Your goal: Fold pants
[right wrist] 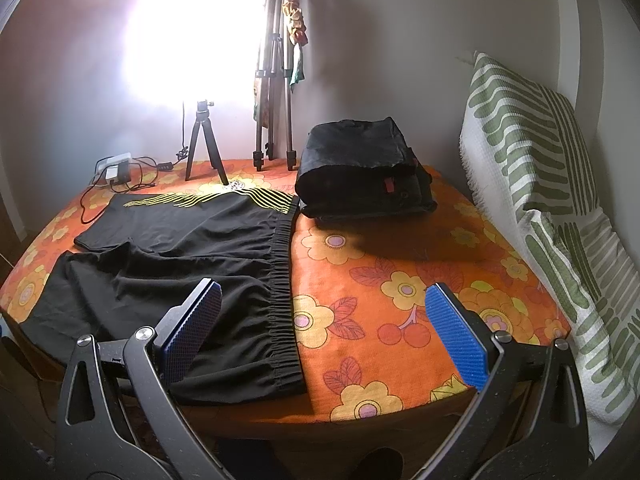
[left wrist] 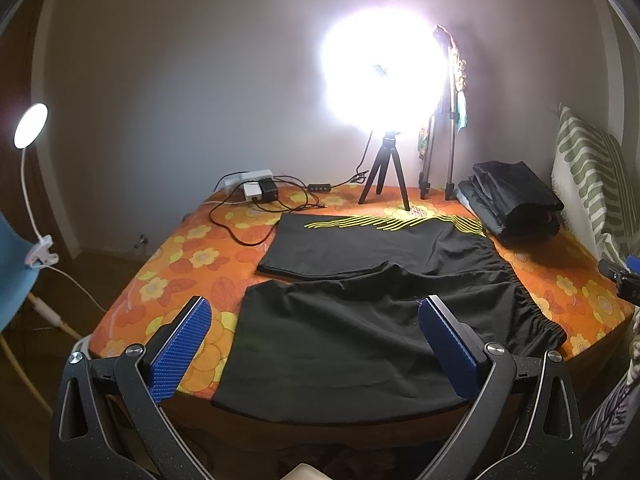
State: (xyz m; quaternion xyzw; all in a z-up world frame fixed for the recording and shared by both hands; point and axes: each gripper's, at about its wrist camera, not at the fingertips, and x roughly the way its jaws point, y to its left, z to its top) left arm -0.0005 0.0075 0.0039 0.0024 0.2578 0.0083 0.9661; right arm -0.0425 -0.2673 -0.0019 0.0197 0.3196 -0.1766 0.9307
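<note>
Black pants [left wrist: 360, 312] with yellow stripes lie spread flat on the orange flowered bed cover [left wrist: 176, 264], legs to the left and elastic waistband to the right. They also show in the right wrist view [right wrist: 180, 264]. My left gripper [left wrist: 314, 332] is open and empty, hovering over the near leg at the front edge. My right gripper [right wrist: 322, 316] is open and empty, above the waistband's near corner and the bare cover [right wrist: 400, 264] beside it.
A stack of folded dark clothes [right wrist: 360, 168] sits at the back right. A small tripod with a bright lamp [left wrist: 384, 176], a taller tripod [left wrist: 440, 152], a power strip with cables [left wrist: 256, 192] stand at the back. A striped cushion [right wrist: 540, 200] leans on the right.
</note>
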